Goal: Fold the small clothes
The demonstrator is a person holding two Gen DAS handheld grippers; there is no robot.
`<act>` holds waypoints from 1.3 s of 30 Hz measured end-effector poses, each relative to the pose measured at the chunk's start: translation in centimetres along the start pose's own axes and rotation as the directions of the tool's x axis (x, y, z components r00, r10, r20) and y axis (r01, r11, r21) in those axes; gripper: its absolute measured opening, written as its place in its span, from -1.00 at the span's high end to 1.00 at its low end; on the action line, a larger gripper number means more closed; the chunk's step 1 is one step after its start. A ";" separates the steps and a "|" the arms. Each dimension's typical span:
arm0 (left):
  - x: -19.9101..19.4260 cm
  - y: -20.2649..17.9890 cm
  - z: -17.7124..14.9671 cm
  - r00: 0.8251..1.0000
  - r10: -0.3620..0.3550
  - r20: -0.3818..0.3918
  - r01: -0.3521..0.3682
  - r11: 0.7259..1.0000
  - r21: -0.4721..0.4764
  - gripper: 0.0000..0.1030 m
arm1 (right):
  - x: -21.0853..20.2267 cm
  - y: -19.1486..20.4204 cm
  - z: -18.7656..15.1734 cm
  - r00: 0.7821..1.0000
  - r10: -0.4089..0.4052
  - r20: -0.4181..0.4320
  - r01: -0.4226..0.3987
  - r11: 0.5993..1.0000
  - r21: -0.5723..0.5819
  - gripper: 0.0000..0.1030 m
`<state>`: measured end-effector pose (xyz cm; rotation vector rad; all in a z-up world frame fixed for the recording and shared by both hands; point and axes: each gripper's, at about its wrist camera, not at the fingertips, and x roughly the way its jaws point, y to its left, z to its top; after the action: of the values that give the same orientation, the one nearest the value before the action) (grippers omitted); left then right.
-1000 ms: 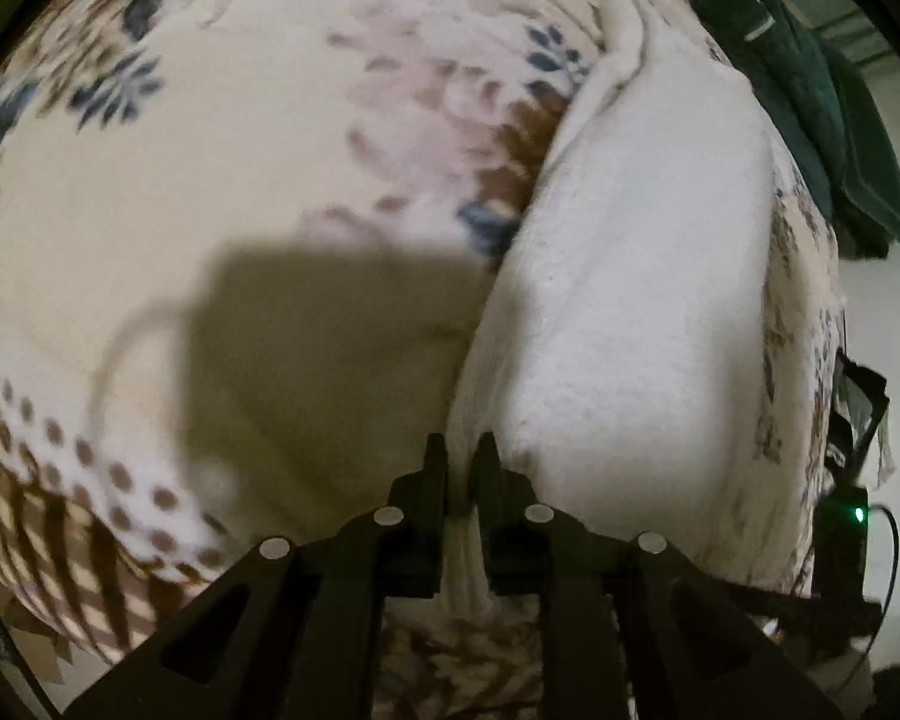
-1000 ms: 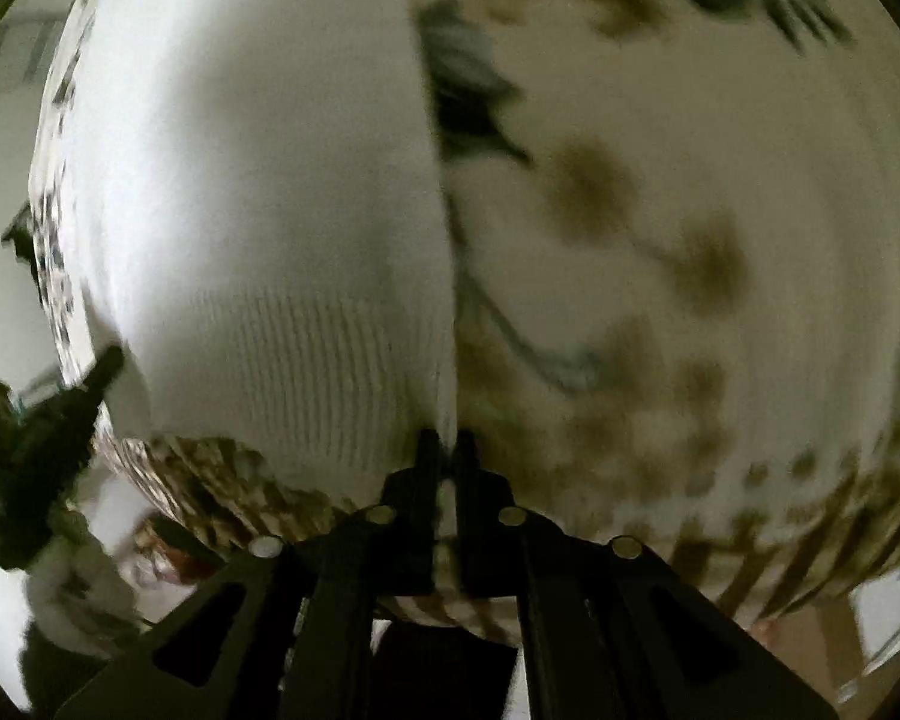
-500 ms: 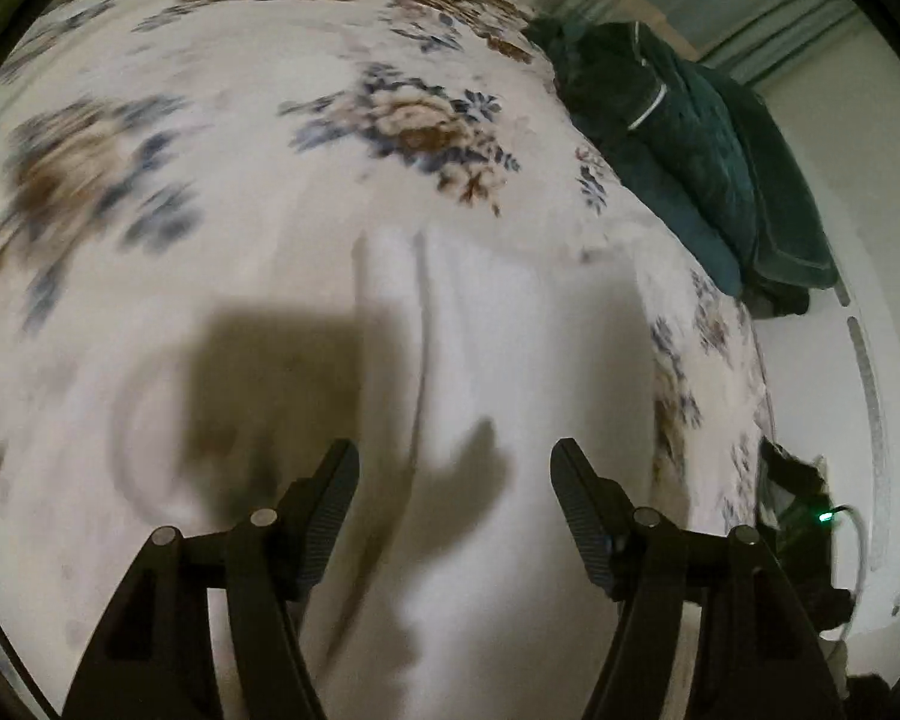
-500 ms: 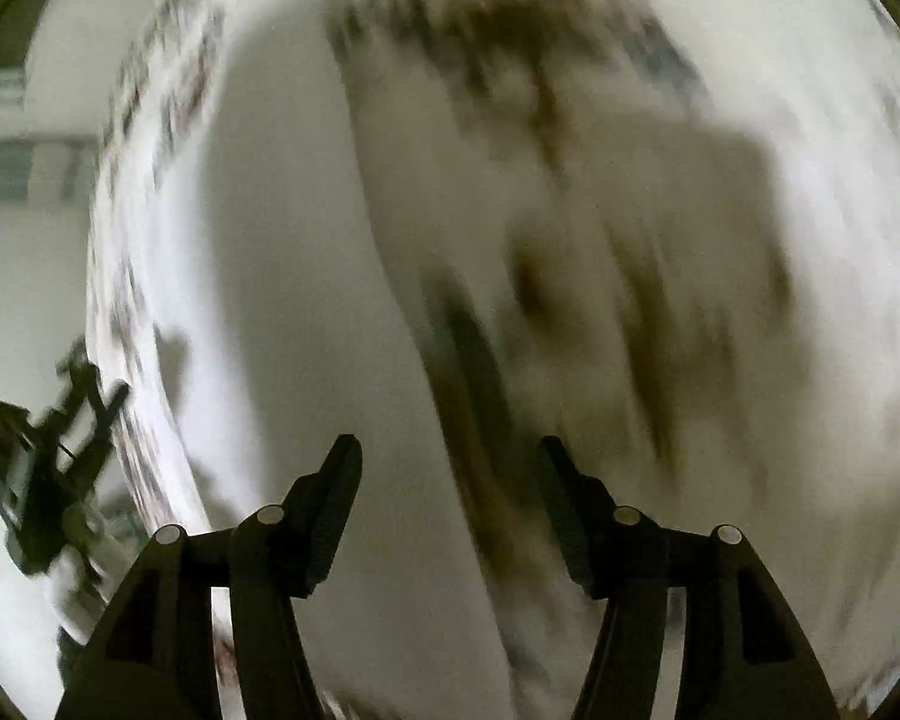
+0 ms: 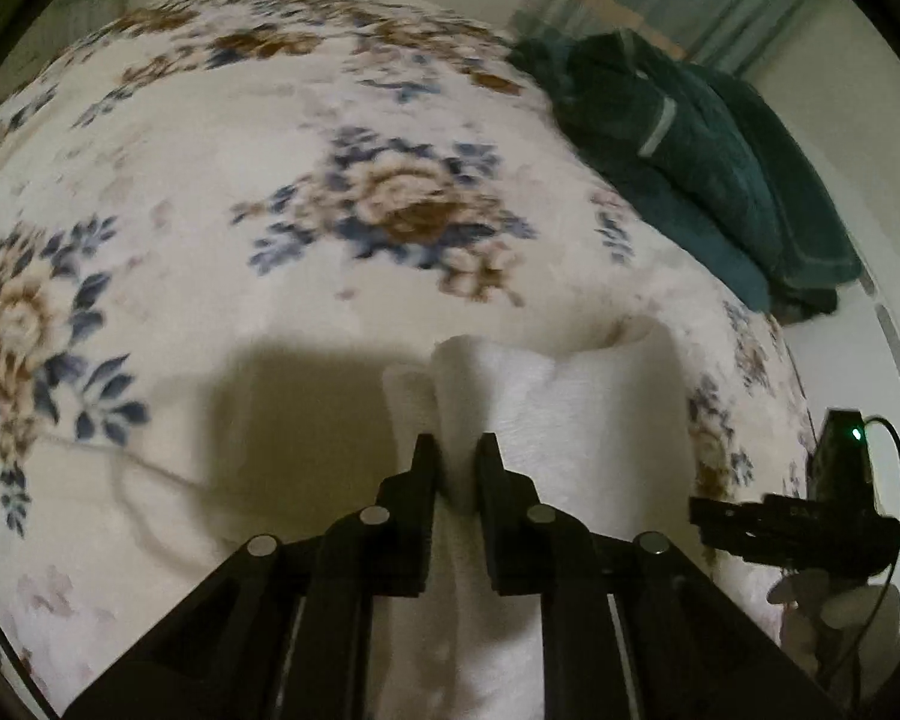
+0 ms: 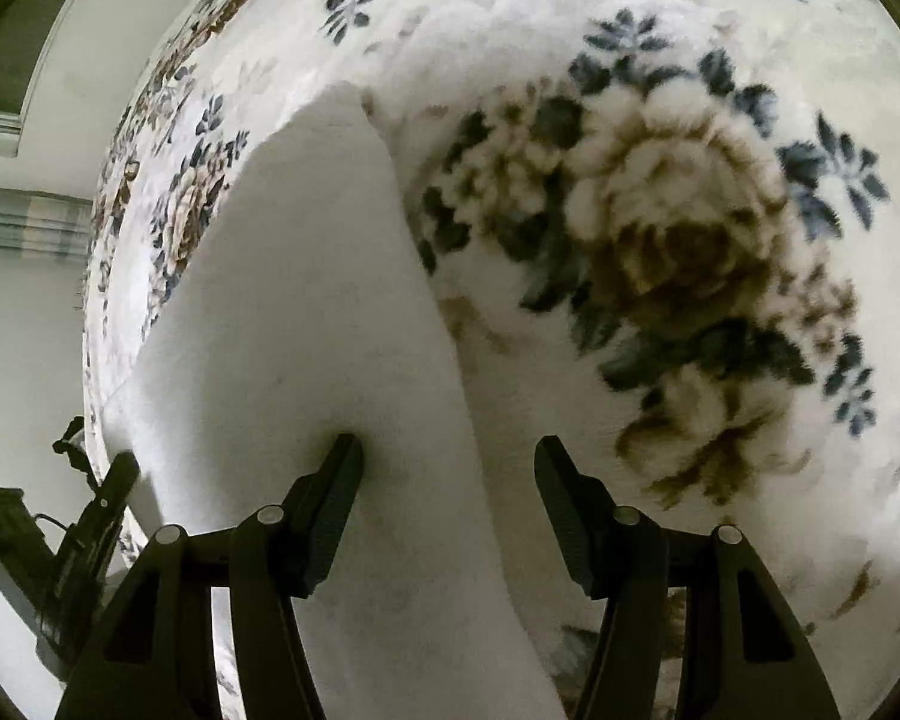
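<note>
fuzzy white cloth (image 5: 570, 420), plush floral blanket (image 5: 210, 180)

No readable text in either view

The floral blanket (image 5: 222, 192), the white garment (image 6: 306, 324) and the dark green clothes (image 5: 708, 162) bear no lettering; the small black device (image 5: 840, 468) with a green light may carry markings, too blurred to read.
</note>
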<state>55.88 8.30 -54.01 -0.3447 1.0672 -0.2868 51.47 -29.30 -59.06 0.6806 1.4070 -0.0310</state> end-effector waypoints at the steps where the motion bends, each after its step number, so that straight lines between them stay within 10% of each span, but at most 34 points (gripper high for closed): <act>1: 0.6 1.0 0.1 1.000 0.007 -0.006 -0.007 1.000 -0.027 0.91 | 0.5 0.1 0.1 1.000 -0.002 -0.004 0.002 1.000 0.000 -0.20; 8: 0.8 4.7 0.9 0.990 -0.130 -0.050 0.120 0.977 -0.178 0.83 | 1.0 1.3 0.2 0.999 -0.030 -0.019 0.030 0.999 -0.018 -0.20; 9: 0.2 4.5 0.6 0.990 -0.132 -0.057 0.120 0.978 -0.173 0.71 | 0.7 1.2 0.0 1.000 -0.017 -0.026 0.016 1.000 -0.010 -0.20; 11: -1.8 3.9 -0.6 0.987 -0.144 -0.069 0.132 0.980 -0.151 -0.25 | -0.4 0.6 -1.1 0.999 0.014 -0.043 -0.014 1.000 -0.003 -0.20; 12: -2.7 3.8 -1.3 0.986 -0.153 -0.064 0.142 0.979 -0.148 -0.32 | -1.1 0.3 -1.9 0.998 0.032 -0.052 -0.032 0.999 0.001 -0.20; 21: -10.9 4.8 -15.4 0.959 -0.144 -0.243 0.084 0.967 -0.239 -0.32 | -3.9 -6.4 -17.4 0.950 0.060 -0.306 -0.041 0.997 0.066 -0.21; 28: -12.0 6.5 -27.2 0.893 -0.102 -0.439 -0.018 0.966 -0.260 -0.32 | -0.8 -12.0 -28.3 0.897 0.082 -0.434 -0.015 0.988 0.155 -0.21; 34: -11.7 6.9 -29.2 0.904 -0.201 -0.378 0.076 0.945 -0.319 -0.38 | 1.0 -13.5 -31.3 0.887 0.242 -0.393 -0.152 0.957 0.246 -0.22; 39: -11.4 7.0 -29.5 0.882 -0.331 -0.336 0.180 0.895 -0.407 -0.39 | 3.1 -13.2 -33.5 0.813 0.419 -0.405 -0.305 0.898 0.316 -0.22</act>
<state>24.95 15.08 -60.70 -0.7973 1.4861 -0.4116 16.79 -23.69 -67.61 1.2143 1.7226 0.2935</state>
